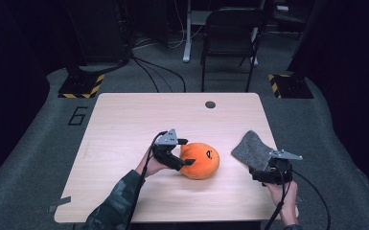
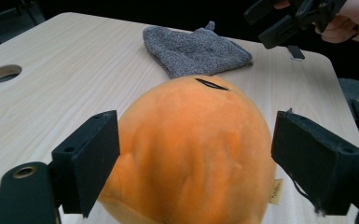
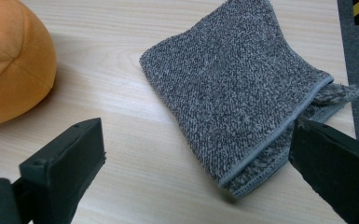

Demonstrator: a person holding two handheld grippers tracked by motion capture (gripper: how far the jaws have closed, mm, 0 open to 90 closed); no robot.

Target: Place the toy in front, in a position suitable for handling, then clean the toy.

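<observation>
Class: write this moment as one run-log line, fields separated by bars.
left gripper: jaws open around orange plush | right gripper: jaws open before grey cloth | table: both resting

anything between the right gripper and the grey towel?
Nothing visible. The right gripper hangs open just short of the folded grey towel, with only bare table in between. The orange plush sits off to the side, between the left gripper's jaws.

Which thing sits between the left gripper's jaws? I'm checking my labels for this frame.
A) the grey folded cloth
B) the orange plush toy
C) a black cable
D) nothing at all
B: in the left gripper view the orange plush toy sits between the two black jaws of the left gripper, while the grey cloth lies farther off on the table.
</observation>
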